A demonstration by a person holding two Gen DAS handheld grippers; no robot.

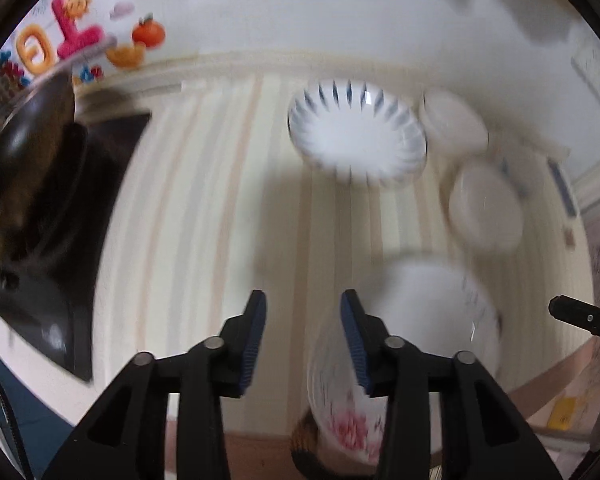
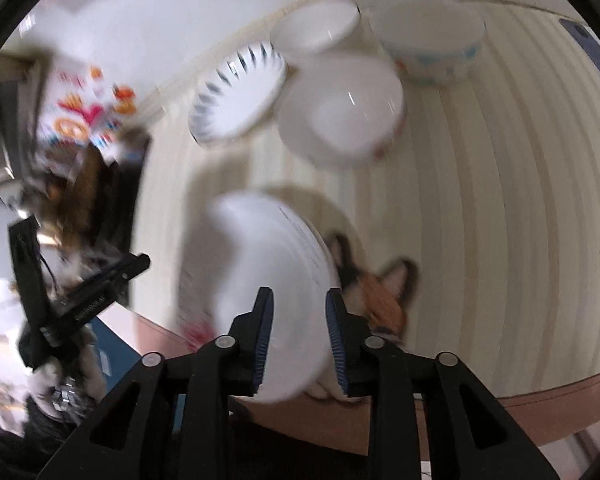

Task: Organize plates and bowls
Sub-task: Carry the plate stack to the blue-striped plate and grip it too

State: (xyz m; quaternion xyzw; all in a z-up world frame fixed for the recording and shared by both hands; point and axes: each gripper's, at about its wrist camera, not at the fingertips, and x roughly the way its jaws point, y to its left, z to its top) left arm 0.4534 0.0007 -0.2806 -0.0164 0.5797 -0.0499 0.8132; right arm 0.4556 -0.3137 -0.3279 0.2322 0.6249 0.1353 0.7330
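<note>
A white plate with dark blue rim strokes (image 1: 356,136) (image 2: 238,90) lies at the back of the striped table. Beside it stand white bowls (image 1: 454,120) (image 1: 486,208) (image 2: 340,112) (image 2: 316,28) and a bowl with a blue pattern (image 2: 436,46). A large white bowl with a red flower pattern (image 1: 412,340) (image 2: 264,300) sits near the front edge on a fox-shaped mat (image 2: 384,292). My left gripper (image 1: 303,304) is open over the table, left of that bowl. My right gripper (image 2: 298,300) is open above the bowl's right side. Both views are blurred.
A black stove with a dark pan (image 1: 40,168) is at the left. A colourful sticker sheet (image 1: 60,36) is on the wall behind it. A dark phone (image 2: 588,48) lies at the table's far right. The table's brown front edge (image 2: 500,408) is close.
</note>
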